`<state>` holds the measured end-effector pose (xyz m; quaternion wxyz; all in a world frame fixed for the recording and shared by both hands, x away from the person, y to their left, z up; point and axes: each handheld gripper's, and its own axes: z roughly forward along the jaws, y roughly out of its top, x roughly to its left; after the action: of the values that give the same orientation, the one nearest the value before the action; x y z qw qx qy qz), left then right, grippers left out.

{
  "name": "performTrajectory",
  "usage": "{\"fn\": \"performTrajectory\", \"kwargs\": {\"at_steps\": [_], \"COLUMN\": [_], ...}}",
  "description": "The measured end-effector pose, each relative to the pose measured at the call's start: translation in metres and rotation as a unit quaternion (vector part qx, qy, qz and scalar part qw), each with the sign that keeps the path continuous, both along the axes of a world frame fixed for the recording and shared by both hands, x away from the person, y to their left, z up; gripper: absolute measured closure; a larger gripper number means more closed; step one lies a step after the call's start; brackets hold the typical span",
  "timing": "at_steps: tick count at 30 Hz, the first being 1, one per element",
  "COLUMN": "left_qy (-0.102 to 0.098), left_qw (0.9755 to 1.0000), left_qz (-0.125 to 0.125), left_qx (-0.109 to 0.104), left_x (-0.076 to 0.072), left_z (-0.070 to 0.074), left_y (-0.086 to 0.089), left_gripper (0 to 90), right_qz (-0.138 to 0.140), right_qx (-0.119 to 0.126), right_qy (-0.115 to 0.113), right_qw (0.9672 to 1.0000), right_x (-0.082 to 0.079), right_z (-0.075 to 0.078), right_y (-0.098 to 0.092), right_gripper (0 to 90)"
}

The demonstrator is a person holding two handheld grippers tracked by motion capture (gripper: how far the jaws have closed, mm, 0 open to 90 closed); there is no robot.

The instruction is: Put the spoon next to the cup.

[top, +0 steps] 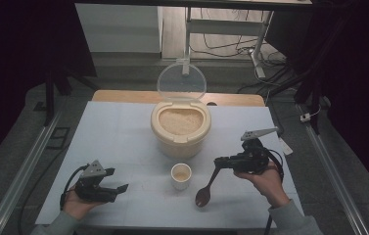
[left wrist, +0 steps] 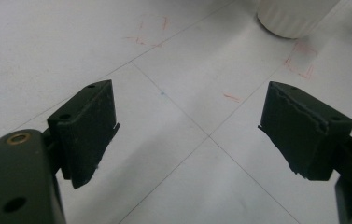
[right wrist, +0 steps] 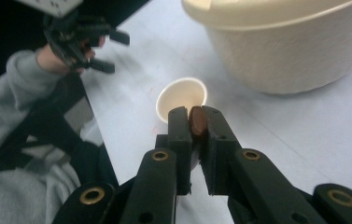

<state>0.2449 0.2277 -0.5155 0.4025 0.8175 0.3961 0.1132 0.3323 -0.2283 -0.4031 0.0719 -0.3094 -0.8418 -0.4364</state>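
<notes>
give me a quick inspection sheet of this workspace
surface: white table, faint red marks and thin lines
job's things: rice bin with its clear lid up; small cup in front of it; brown spoon, bowl hanging low over the table
clutter: nothing seen
grippers: left gripper open, holding nothing; right gripper shut on the spoon handle
cables: one trails from each gripper; more lie on the floor behind
surroundings: dark, desk legs behind

No text or label can be read.
</notes>
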Motion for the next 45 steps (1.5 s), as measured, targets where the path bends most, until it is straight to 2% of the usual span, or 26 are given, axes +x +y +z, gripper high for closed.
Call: {"fn": "performTrajectory", "kwargs": {"at_steps": [6, 10, 14, 16, 18, 23, 29, 32, 39, 43, 45], "left_qy": [0.000, 0.001, 0.001, 0.002, 0.002, 0.003, 0.003, 0.004, 0.005, 0.005, 0.005], "left_qw": [1.0000, 1.0000, 1.0000, 1.0000, 1.0000, 1.0000, 1.0000, 1.0000, 1.0000, 1.0000, 0.9999], "left_qz": [-0.001, -0.003, -0.004, -0.004, -0.004, -0.004, -0.003, -0.003, -0.004, -0.004, -0.004], "left_qx": [0.001, 0.000, 0.001, 0.002, 0.003, 0.004, 0.004, 0.004, 0.006, 0.007, 0.008], "left_x": [0.000, 0.000, 0.000, 0.000, 0.000, 0.000, 0.001, 0.001, 0.001, 0.001, 0.001], "left_z": [0.000, -0.001, -0.001, -0.001, -0.001, -0.002, -0.003, -0.003, -0.004, -0.004, -0.004], "left_y": [0.000, 0.000, 0.000, -0.001, -0.001, -0.001, -0.001, -0.001, -0.002, -0.002, -0.002], "left_gripper": [18.0, 18.1, 18.0, 18.0, 18.0, 18.0, 18.0, 18.1, 18.0, 18.0, 18.0], "right_qz": [0.014, 0.008, -0.009, -0.019, -0.026, -0.048, -0.061, -0.064, -0.079, -0.088, -0.089], "right_qx": [-0.032, -0.027, -0.041, -0.039, -0.048, -0.073, -0.084, -0.084, -0.110, -0.135, -0.151], "right_qy": [0.010, 0.015, 0.004, -0.001, -0.020, -0.058, -0.075, -0.077, -0.091, -0.101, -0.111], "right_qw": [0.9993, 0.9995, 0.9991, 0.9990, 0.9983, 0.9945, 0.9917, 0.9914, 0.9866, 0.9818, 0.9781], "right_x": [0.011, 0.020, 0.029, 0.032, 0.034, 0.036, 0.042, 0.046, 0.050, 0.052, 0.052], "right_z": [-0.012, -0.018, -0.026, -0.032, -0.038, -0.055, -0.071, -0.078, -0.090, -0.098, -0.102], "right_y": [0.019, 0.023, 0.021, 0.020, 0.019, 0.020, 0.022, 0.022, 0.025, 0.027, 0.028], "right_gripper": [82.5, 81.5, 77.3, 75.3, 71.5, 64.5, 60.2, 58.6, 53.9, 50.9, 50.2]}}
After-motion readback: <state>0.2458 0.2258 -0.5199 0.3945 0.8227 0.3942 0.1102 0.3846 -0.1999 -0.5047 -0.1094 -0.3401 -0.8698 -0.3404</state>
